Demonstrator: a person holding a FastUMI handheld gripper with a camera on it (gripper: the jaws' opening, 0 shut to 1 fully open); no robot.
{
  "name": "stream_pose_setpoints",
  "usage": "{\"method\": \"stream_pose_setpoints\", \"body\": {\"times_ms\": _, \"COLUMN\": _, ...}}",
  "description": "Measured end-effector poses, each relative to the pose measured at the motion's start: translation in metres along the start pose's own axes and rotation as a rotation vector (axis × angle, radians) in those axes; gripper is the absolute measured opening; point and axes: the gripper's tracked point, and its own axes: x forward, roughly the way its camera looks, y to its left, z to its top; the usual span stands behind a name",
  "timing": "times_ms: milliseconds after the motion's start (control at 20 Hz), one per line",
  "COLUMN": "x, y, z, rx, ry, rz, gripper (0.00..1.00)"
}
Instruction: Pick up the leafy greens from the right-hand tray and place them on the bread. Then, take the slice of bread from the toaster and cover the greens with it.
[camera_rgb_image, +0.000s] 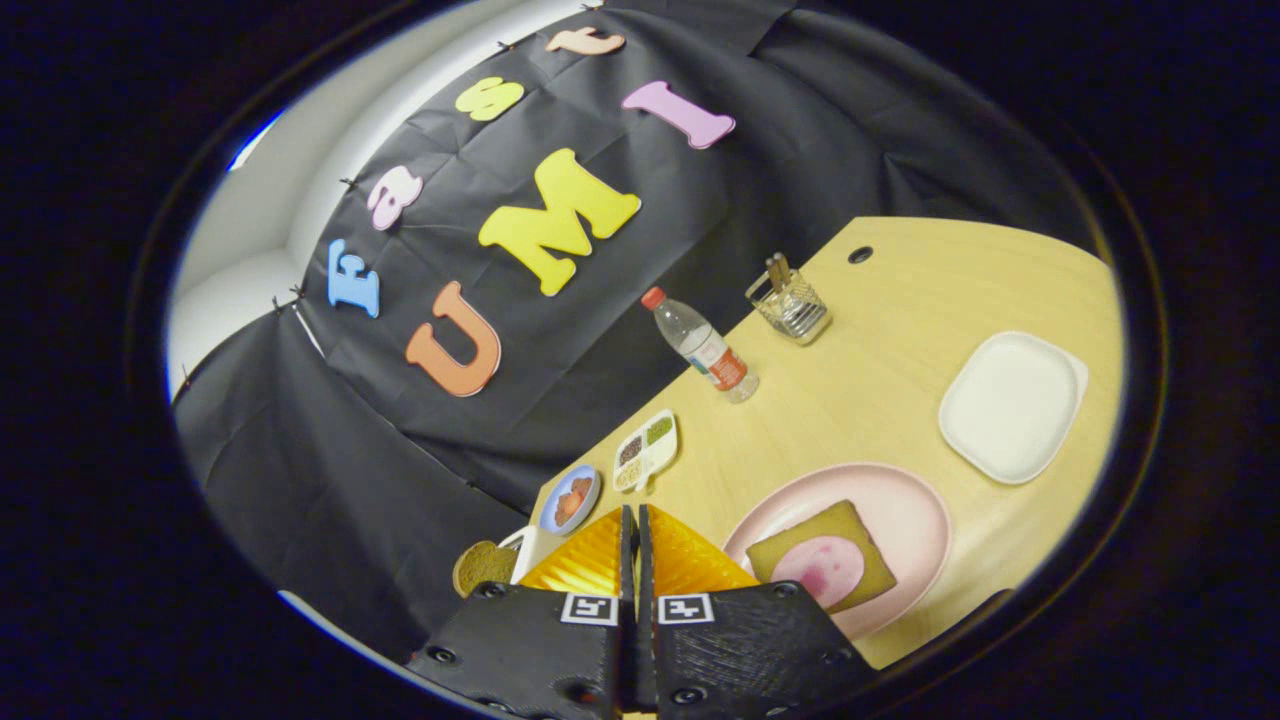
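My gripper (636, 515) is held above the near part of the wooden table, tilted, with its orange fingers (590, 560) pressed together and nothing between them. Just ahead and to the right of the fingers lies a pink plate (905, 505) carrying a brown bread slice (850, 535) with a round pink slice of meat (825, 568) on top. Beyond that plate sits a plain white square tray (1012, 405). Close to the left of the fingers, a second bread slice (483, 565) sticks up from a white toaster (530, 548), partly hidden by the left finger.
Along the table's edge by the black cloth stand a small blue dish of orange food (570, 498), a white divided tray of seeds (646, 450), a water bottle (702, 345) and a glass holder with utensils (788, 302). A cable hole (860, 254) marks the far end.
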Motion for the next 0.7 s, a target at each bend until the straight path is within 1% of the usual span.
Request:
{"method": "stream_pose_setpoints", "body": {"times_ms": 150, "x": 0.009, "y": -0.022, "z": -0.007, "rx": 0.017, "ry": -0.013, "rz": -0.025, "gripper": 0.0}}
{"method": "stream_pose_setpoints", "body": {"times_ms": 250, "x": 0.012, "y": -0.04, "z": -0.008, "rx": 0.041, "ry": -0.022, "rz": -0.051, "gripper": 0.0}}
{"method": "stream_pose_setpoints", "body": {"times_ms": 350, "x": 0.012, "y": -0.058, "z": -0.005, "rx": 0.037, "ry": -0.032, "rz": -0.083, "gripper": 0.0}}
{"method": "stream_pose_setpoints", "body": {"times_ms": 600, "x": 0.008, "y": -0.099, "z": 0.002, "rx": -0.068, "ry": -0.067, "rz": -0.179, "gripper": 0.0}}
{"method": "stream_pose_setpoints", "body": {"times_ms": 700, "x": 0.009, "y": -0.112, "z": -0.001, "rx": -0.092, "ry": -0.062, "rz": -0.201, "gripper": 0.0}}
